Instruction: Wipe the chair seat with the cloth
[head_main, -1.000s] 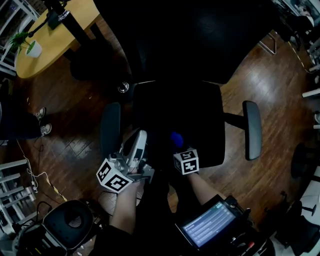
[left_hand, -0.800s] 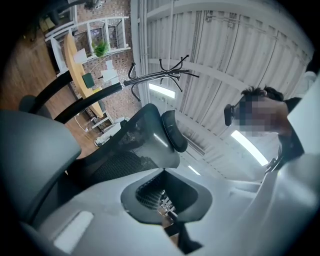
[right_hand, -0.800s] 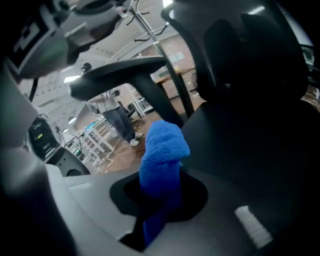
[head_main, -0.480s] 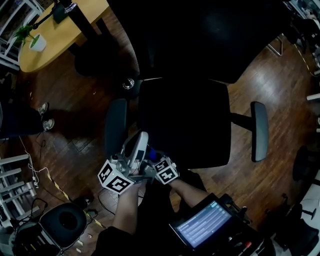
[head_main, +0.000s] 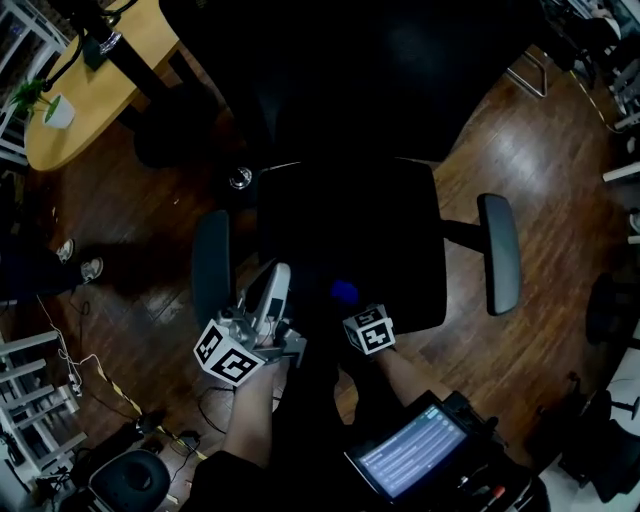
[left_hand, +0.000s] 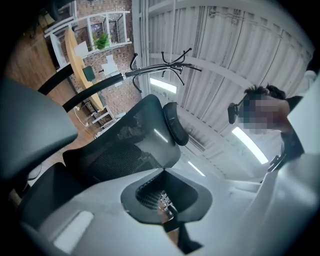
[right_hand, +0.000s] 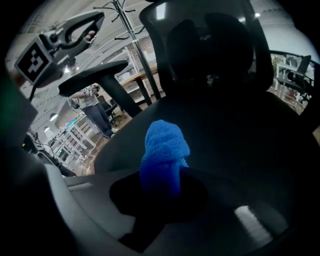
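The small blue terry cloth (right_hand: 165, 142) is sitting bunched in the right tool (right_hand: 162, 176). The jaws are clamping its lower end, and the free end is standing up beyond them as a rounded wad. In the head view the cloth is lying over the front part of the black padded chair seat (head_main: 350, 225), left of centre. No view confirms whether the fabric is pressing on the seat.

The cloth is likely to be light, soft and compliant, so it will probably fold and drag under load, not slide flat. Take hold deep in the bunched middle so that a pad of fabric is projecting past the jaws. The present hold is judged adequate for this.

The left tool (head_main: 278, 285) is hovering at the seat's front left corner, just beside the grey left armrest (head_main: 211, 265). Its jaws are together on nothing, and its camera is pointing up at the black mesh backrest (left_hand: 125, 155).

The dark wooden floor (head_main: 150, 220) is surrounding the chair. A light wooden tabletop (head_main: 100, 80) is standing well apart.
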